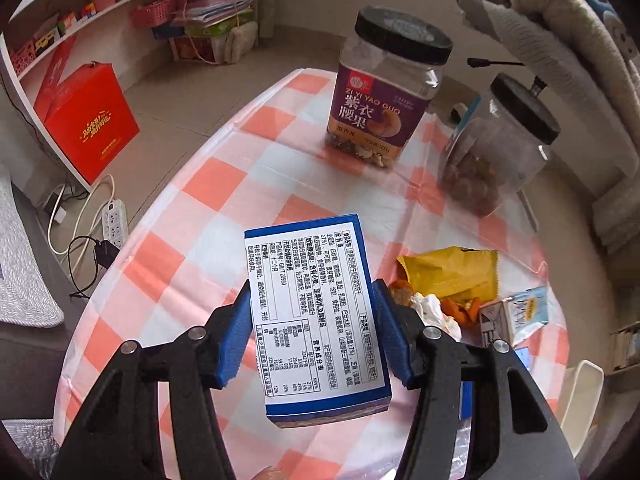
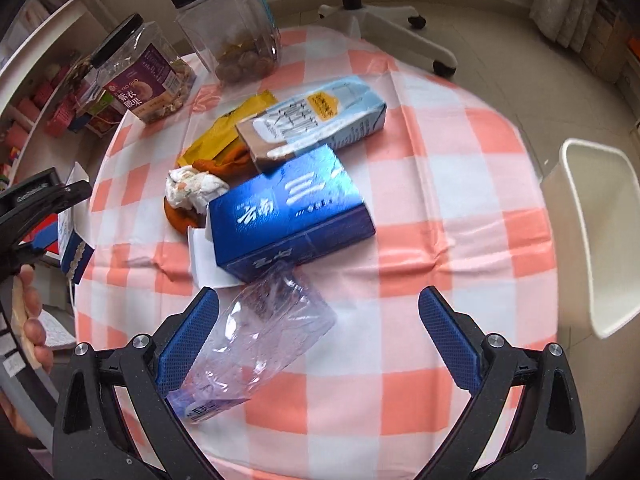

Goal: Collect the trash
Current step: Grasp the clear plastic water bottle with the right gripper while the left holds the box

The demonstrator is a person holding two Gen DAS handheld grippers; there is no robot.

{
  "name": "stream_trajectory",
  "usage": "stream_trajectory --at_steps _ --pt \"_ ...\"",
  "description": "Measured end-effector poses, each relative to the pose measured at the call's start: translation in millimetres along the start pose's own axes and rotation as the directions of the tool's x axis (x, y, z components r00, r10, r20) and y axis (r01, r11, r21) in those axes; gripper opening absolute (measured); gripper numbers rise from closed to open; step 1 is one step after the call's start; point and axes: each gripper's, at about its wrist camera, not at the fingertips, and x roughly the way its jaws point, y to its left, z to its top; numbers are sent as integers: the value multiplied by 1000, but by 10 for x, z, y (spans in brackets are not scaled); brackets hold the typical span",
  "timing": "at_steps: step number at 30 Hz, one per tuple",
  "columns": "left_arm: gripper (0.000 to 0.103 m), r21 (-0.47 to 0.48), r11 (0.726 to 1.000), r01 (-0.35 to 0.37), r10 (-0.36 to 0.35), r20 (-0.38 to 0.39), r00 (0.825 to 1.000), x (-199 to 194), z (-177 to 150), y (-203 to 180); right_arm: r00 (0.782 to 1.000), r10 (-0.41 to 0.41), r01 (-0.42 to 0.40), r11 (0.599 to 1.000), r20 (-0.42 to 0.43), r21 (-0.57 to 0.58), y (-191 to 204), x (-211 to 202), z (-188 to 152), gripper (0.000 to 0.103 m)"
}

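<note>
Two tongs work over a round worktop (image 2: 440,184) draped in a creased, glossy cloth of coral and white checks, set on a pale tiled floor (image 1: 192,92). The left tongs (image 1: 314,334) are clenched on a small carton (image 1: 316,316), its blue pads pressing both long sides; the carton is held above the cloth, its white face covered in fine print, its near end cut off behind the fingers. Ahead of them stand two clear, black-lidded plastic jars, one with a purple label (image 1: 380,92) and one plain jar (image 1: 500,148) with brownish round contents. To their right lies a heap of trash: a yellow wrapper (image 1: 452,272), orange peel (image 1: 468,308), a crumpled tissue (image 1: 432,308) and a pale blue milk carton (image 1: 516,314). Left of them, white shelves (image 1: 80,28) hold pink baskets, with a red box (image 1: 88,120) and a power strip (image 1: 114,224) on the floor. The right tongs (image 2: 320,336) are released, spread wide, with a crushed clear bottle (image 2: 260,336) lying against the left pad. Just ahead sits a shiny blue box (image 2: 292,216), its lettering blurred. To their right a white bin (image 2: 592,240) stands beside the worktop, partly cut off; a chair base (image 2: 384,24) shows far ahead.
</note>
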Motion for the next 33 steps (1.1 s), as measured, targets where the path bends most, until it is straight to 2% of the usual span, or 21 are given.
stream_trajectory --at_steps 3,7,9,12,13,14,17,20,22,27,33 --pt "57 -26 997 68 -67 29 997 -278 -132 136 997 39 -36 998 -68 50 121 233 -200 96" --pt "57 29 996 89 -90 41 995 -449 -283 74 986 108 -94 990 -130 107 227 501 -343 97" --pt "57 72 994 88 -92 50 994 -466 -305 34 991 95 -85 991 -92 99 253 493 -328 96" --pt "57 130 990 50 -62 95 994 -532 -304 -2 991 115 -108 989 -68 96 228 466 -242 85" --pt "57 143 989 43 -58 107 993 -551 -294 -4 991 119 -113 989 -62 95 207 468 -211 76" --pt "57 152 987 43 -61 113 992 -560 -285 -9 990 127 -121 989 -57 89 192 461 -194 76" --pt "57 168 984 65 -85 111 990 -585 -271 -21 986 158 -154 985 -46 83 143 425 -156 69" --pt "57 176 980 96 -116 104 988 -599 -270 -23 988 158 -158 987 1 32 166 256 -123 63" --pt "57 184 978 103 -124 110 986 -609 -270 -26 983 182 -182 983 36 -10 175 102 -89 44" --pt "57 190 975 113 -136 110 985 -604 -289 -38 980 169 -159 982 101 -100 206 -148 -30 42" --pt "57 202 971 127 -158 145 977 -690 -315 -79 970 156 -131 981 185 -144 209 -369 -4 42"
